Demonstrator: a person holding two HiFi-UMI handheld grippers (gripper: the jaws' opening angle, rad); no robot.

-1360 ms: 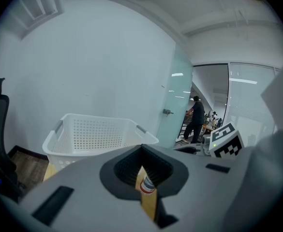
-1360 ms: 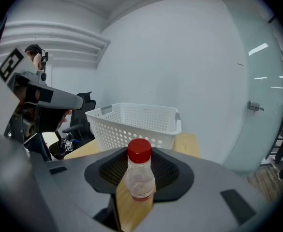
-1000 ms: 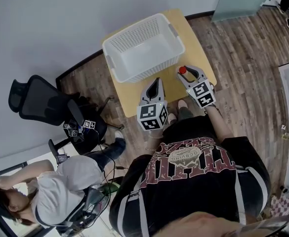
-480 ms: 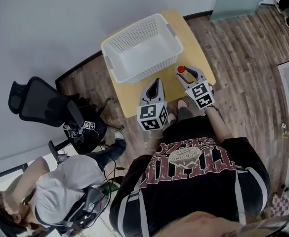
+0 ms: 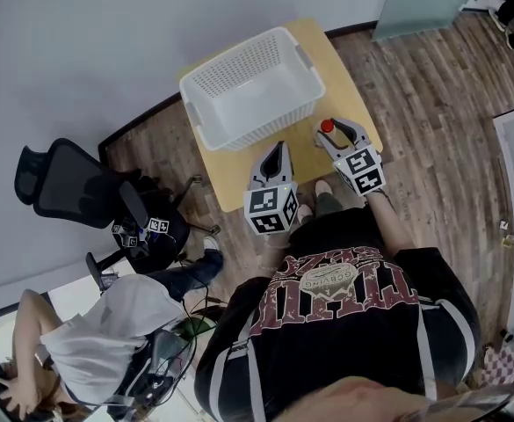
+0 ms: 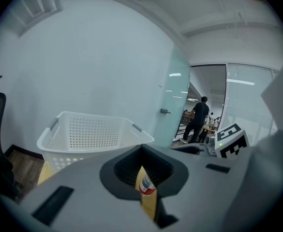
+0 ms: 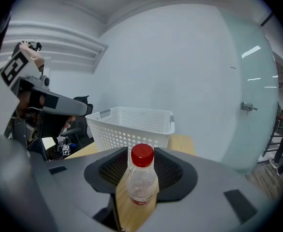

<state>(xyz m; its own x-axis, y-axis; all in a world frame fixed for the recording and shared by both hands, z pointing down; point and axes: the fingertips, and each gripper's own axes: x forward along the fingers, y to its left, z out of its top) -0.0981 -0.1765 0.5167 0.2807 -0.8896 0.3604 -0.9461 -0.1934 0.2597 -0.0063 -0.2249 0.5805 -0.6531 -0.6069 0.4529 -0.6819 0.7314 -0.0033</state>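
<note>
The clear bottle (image 7: 142, 179) with its red cap stood upright between the pads of my right gripper (image 5: 330, 134), which was closed on its body. It sat over the near right part of the wooden surface (image 5: 346, 84), apart from the white perforated basket (image 5: 239, 58) that took up the far left of it. I couldn't tell whether the bottle's base touched the wood.

My left gripper (image 5: 276, 152) hovered beside the right one, just in front of the basket, with its jaws drawn to a narrow slit. In that slit showed a sliver of something with a red and white label (too little to say what). A black office chair (image 5: 54, 183) stood on the floor (image 5: 432, 86) to the left.
</note>
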